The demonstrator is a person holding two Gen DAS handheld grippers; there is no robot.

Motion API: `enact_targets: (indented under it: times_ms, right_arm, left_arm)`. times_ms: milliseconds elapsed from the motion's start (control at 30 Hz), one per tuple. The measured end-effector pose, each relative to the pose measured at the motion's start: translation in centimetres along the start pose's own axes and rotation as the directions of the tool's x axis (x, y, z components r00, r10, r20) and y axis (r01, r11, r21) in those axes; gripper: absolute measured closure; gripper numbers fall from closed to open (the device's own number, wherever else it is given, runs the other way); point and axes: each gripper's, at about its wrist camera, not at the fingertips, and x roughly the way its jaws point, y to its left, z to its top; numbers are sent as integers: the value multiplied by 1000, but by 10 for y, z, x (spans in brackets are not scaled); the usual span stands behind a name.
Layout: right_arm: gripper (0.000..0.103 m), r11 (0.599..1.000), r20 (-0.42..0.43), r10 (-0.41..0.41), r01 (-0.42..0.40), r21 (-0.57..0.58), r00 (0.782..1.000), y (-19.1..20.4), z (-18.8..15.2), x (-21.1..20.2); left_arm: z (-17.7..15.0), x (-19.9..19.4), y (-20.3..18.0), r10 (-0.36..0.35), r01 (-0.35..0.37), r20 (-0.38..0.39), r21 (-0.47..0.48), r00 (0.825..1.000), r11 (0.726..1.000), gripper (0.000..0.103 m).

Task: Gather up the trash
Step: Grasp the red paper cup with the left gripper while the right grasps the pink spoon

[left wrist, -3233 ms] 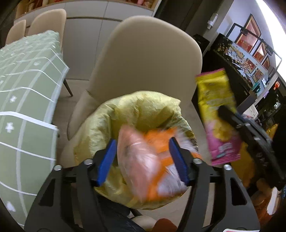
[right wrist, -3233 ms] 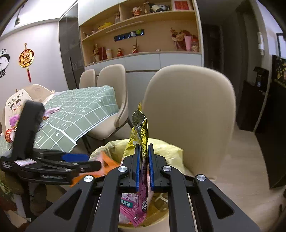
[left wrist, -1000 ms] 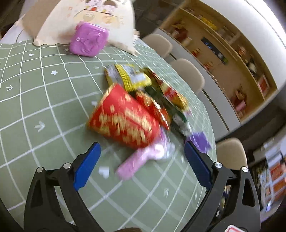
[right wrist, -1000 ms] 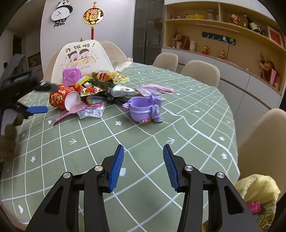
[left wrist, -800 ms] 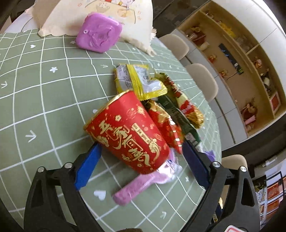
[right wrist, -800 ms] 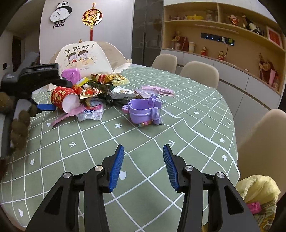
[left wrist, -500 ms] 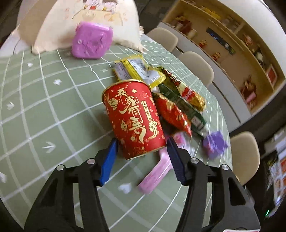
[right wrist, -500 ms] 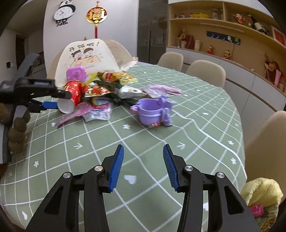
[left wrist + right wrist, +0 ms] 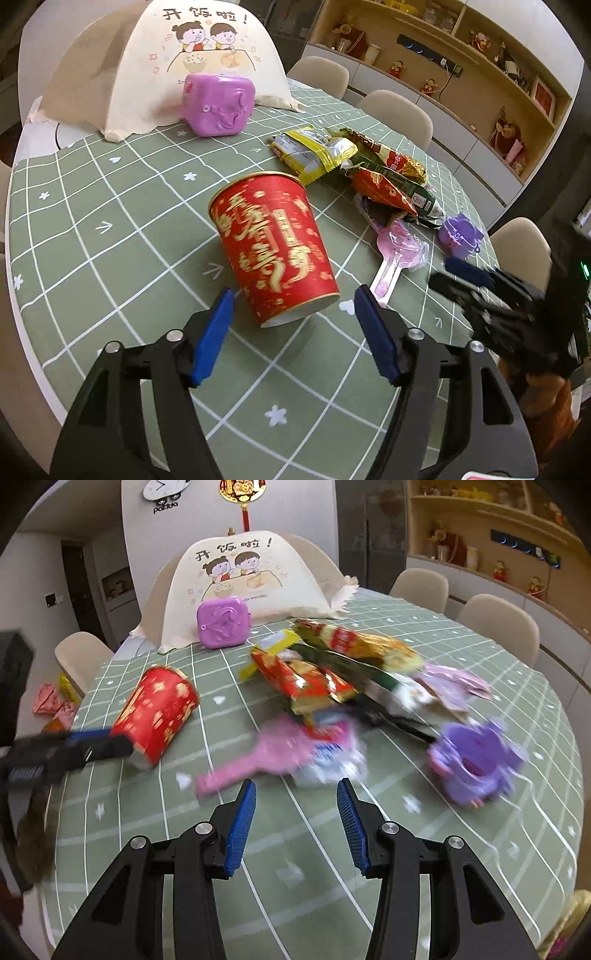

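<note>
Table (image 9: pixel 92 206) under green checked cloth is carrying everything. Red paper cup (image 9: pixel 275 247) is lying tipped at the left, its base between the left gripper's (image 9: pixel 293 330) wide jaws. Snack wrappers (image 9: pixel 314 679) are lying farther right. Right gripper (image 9: pixel 297 825) is hovering open near them.

Home dining room, clothed table (image 9: pixel 92 206), beige chairs (image 9: pixel 495 624), ornament shelves (image 9: pixel 491 48)

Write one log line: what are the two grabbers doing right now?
left gripper: open, around red cup | right gripper: open, near pink scoop | nothing held
</note>
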Motion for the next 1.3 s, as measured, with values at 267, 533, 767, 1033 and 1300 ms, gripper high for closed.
enact_targets:
  times_ms: [267, 533, 767, 1033, 1300]
  right_arm:
    - [59, 995, -76, -72, 66, -80, 994, 23, 33, 47]
    - [59, 984, -99, -20, 2, -179, 995, 16, -11, 17]
    - [59, 957, -28, -111, 99, -272, 993, 2, -41, -22]
    - [59, 995, -50, 74, -77, -59, 996, -22, -62, -54]
    - [59, 997, 13, -49, 49, -55, 999, 10, -64, -51]
  left_arm:
    - [6, -6, 17, 8, -4, 38, -80, 999, 997, 36]
    - [18, 4, 30, 14, -5, 59, -152, 998, 988, 35]
    - [28, 31, 10, -4, 8, 29, -122, 1000, 993, 35]
    - [19, 39, -7, -19, 18, -8, -69, 1000, 997, 52]
    - [-8, 10, -16, -54, 54, -6, -53, 999, 997, 52]
